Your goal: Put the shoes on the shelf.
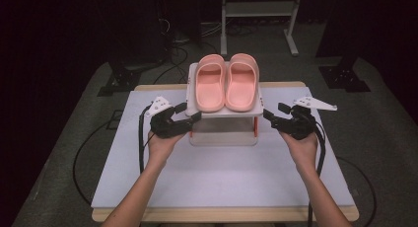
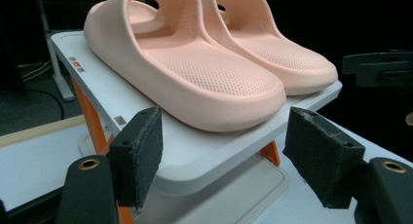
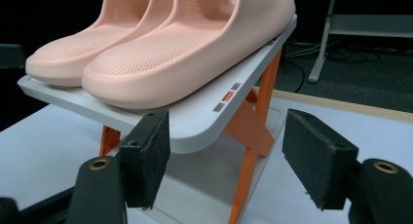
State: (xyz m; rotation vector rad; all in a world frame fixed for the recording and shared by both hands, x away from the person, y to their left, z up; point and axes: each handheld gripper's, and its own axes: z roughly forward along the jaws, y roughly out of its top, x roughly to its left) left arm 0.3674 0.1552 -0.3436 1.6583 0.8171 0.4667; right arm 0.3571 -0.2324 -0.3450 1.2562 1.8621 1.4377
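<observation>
Jaws apart, empty | slippers (image 1: 226, 82) on rack (image 1: 223, 112) between grippers

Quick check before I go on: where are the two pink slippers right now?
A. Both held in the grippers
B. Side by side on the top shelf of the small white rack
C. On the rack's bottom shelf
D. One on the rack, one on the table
B: both pink slippers lie side by side on the top shelf of the white rack, and the left gripper and right gripper are open beside the shelf's front corners.

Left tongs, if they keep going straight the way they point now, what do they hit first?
Most likely the near corner of the white shelf, which sits between the open left tongs. The heel of the left pink slipper lies just above and beyond; depth is hard to judge.
</observation>
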